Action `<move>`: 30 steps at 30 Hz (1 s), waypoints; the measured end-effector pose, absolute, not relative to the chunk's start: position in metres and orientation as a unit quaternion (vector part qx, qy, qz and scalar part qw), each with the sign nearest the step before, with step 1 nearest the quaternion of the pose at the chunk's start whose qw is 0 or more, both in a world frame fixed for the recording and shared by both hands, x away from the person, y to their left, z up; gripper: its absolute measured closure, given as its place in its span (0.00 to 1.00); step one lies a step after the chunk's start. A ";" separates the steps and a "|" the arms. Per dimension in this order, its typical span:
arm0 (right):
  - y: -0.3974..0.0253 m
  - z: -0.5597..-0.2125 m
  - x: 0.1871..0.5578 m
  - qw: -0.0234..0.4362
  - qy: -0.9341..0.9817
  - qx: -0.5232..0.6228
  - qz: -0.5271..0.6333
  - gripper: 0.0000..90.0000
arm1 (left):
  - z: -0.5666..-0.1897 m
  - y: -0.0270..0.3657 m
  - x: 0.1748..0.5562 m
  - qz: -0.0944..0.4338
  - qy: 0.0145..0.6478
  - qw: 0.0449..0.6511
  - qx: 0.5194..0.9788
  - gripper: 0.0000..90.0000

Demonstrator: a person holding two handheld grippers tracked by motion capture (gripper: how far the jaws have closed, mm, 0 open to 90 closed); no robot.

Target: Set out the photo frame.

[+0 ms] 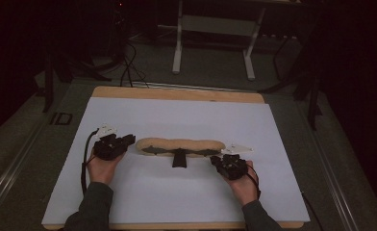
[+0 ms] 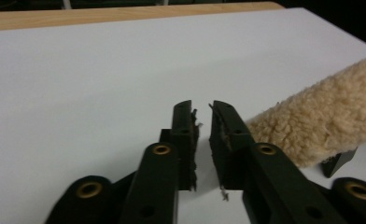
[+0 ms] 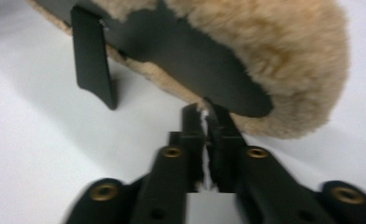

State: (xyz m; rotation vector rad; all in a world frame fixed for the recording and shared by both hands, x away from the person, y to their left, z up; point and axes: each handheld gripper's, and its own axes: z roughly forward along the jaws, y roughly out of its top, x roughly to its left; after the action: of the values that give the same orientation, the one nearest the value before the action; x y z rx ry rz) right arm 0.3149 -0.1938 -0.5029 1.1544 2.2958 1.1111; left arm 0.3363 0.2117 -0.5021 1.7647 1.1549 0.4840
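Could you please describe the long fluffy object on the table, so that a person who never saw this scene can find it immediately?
On the white sheet covering the table, look between the left claw and the right claw. There lies a long tan fleece pad with rounded ends. It is the sheet's one furry thing, with a dark backing and a short black strap hanging from its middle.

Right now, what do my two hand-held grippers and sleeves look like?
Both are black. The left hand-held gripper and the right hand-held gripper each have two flat black jaws on arms with brass-coloured rivets, a pale plate on top and a black cable trailing back. The sleeves are dark grey-green.
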 end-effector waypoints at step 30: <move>-0.189 -0.501 0.321 0.183 0.792 0.422 0.401 1.00 | -0.498 0.195 0.333 0.215 0.425 0.463 0.747 1.00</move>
State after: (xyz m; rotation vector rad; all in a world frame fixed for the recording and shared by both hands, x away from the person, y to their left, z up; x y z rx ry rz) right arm 0.3214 -0.1889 -0.5008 1.1893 2.2344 1.1314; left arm 0.3327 0.1949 -0.4977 1.8376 1.0459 0.5276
